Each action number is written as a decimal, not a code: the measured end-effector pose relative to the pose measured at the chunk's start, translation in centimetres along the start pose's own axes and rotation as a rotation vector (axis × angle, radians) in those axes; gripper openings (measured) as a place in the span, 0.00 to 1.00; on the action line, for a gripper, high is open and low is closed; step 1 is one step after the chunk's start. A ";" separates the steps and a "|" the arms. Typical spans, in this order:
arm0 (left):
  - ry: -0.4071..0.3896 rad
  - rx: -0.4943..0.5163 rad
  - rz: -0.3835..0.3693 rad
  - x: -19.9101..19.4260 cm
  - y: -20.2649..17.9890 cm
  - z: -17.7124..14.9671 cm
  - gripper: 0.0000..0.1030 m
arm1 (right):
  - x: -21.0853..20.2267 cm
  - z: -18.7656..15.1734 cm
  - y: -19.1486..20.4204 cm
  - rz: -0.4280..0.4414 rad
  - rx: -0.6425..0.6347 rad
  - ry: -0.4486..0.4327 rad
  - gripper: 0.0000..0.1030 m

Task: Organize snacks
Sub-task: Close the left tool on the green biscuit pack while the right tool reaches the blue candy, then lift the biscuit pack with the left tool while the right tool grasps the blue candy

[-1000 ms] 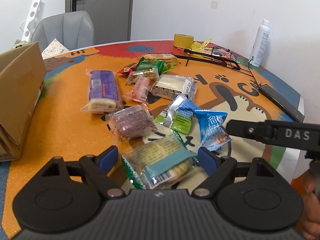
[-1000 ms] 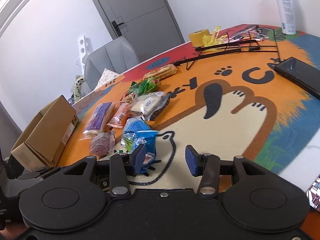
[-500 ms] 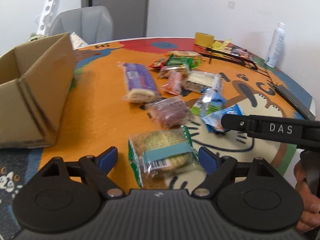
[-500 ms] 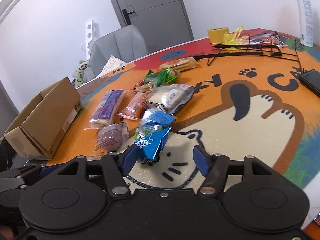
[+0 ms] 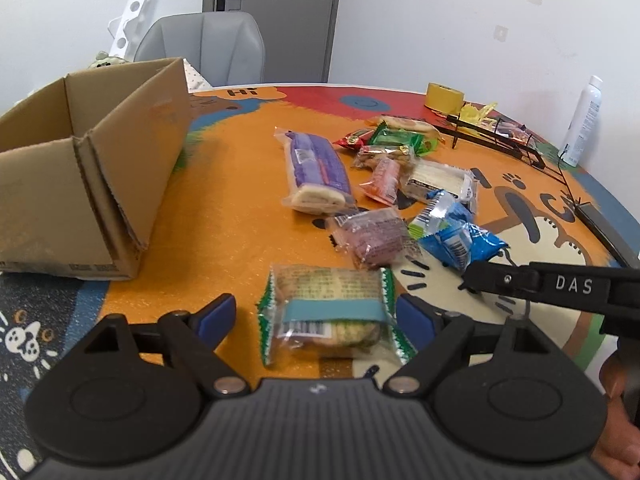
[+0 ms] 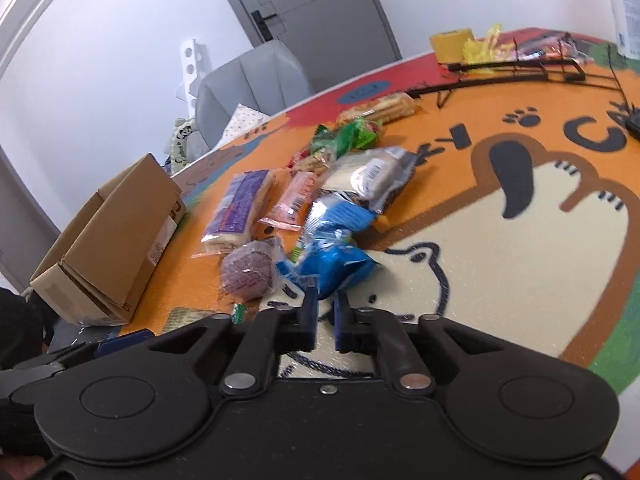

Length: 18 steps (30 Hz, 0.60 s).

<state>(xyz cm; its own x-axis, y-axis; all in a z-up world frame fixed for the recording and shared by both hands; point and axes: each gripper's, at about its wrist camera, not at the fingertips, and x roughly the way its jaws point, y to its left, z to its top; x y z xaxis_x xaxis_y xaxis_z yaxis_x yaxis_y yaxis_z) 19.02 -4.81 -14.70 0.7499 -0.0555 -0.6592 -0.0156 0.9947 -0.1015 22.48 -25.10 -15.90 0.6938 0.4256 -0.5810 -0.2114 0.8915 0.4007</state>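
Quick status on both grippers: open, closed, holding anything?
Left gripper: open, straddling the green-edged cracker pack, not clamped.
Right gripper: nearly closed, pinching the near edge of the blue snack bag.

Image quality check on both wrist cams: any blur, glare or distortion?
Left wrist: mostly sharp, mild blur on the green-edged snack pack between the open left gripper; fisheye bends the cardboard box and table edge. Right wrist: motion blur on the blue snack bag held by the right gripper, horizon tilted, bright wall, no harsh glare.
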 end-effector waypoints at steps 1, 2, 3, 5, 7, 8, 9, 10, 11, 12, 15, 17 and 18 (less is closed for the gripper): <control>-0.007 0.001 0.002 -0.1 -0.1 -0.1 0.82 | -0.2 -0.1 0.0 -0.001 -0.007 -0.004 0.07; -0.013 0.005 0.006 0.0 -0.1 -0.3 0.81 | -0.3 -0.2 0.1 -0.004 -0.014 -0.004 0.08; -0.019 0.013 0.013 -0.1 -0.2 -0.4 0.80 | -0.4 -0.3 0.1 -0.009 -0.020 -0.003 0.15; -0.026 0.025 0.020 -0.1 -0.3 -0.5 0.67 | -0.5 -0.4 0.4 -0.021 -0.037 -0.016 0.29; -0.030 0.017 0.017 -0.2 -0.1 -0.4 0.62 | -0.5 -0.3 0.7 -0.031 -0.050 -0.030 0.50; -0.032 0.010 0.009 -0.3 0.1 -0.3 0.57 | -0.5 -0.2 0.8 -0.042 -0.054 -0.038 0.59; -0.032 0.003 0.006 -0.3 0.3 -0.2 0.55 | -0.4 -0.1 0.9 -0.051 -0.057 -0.043 0.60; -0.028 -0.006 0.002 -0.3 0.6 -0.1 0.54 | -0.1 0.1 1.0 -0.056 -0.059 -0.042 0.60; -0.026 -0.021 -0.006 -0.4 1.0 0.0 0.53 | 0.1 0.2 1.0 -0.058 -0.057 -0.039 0.60; -0.024 -0.031 -0.011 -0.4 1.2 0.1 0.52 | 0.3 0.2 1.1 -0.061 -0.057 -0.036 0.61; -0.030 -0.040 -0.018 -0.8 1.7 0.2 0.51 | 0.7 0.4 1.5 -0.068 -0.072 -0.039 0.65; -0.034 -0.045 -0.027 -1.0 2.0 0.2 0.50 | 1.1 0.5 1.8 -0.074 -0.078 -0.041 0.68; -0.037 -0.046 -0.026 -1.1 2.2 0.2 0.49 | 1.4 0.6 2.0 -0.082 -0.082 -0.043 0.68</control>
<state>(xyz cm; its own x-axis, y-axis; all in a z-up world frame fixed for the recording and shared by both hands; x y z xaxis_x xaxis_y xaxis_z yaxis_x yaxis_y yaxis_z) 18.28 -2.52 -14.01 0.7742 -0.0771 -0.6282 -0.0259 0.9879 -0.1532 23.41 -22.87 -15.49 0.7392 0.3454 -0.5782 -0.2070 0.9334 0.2930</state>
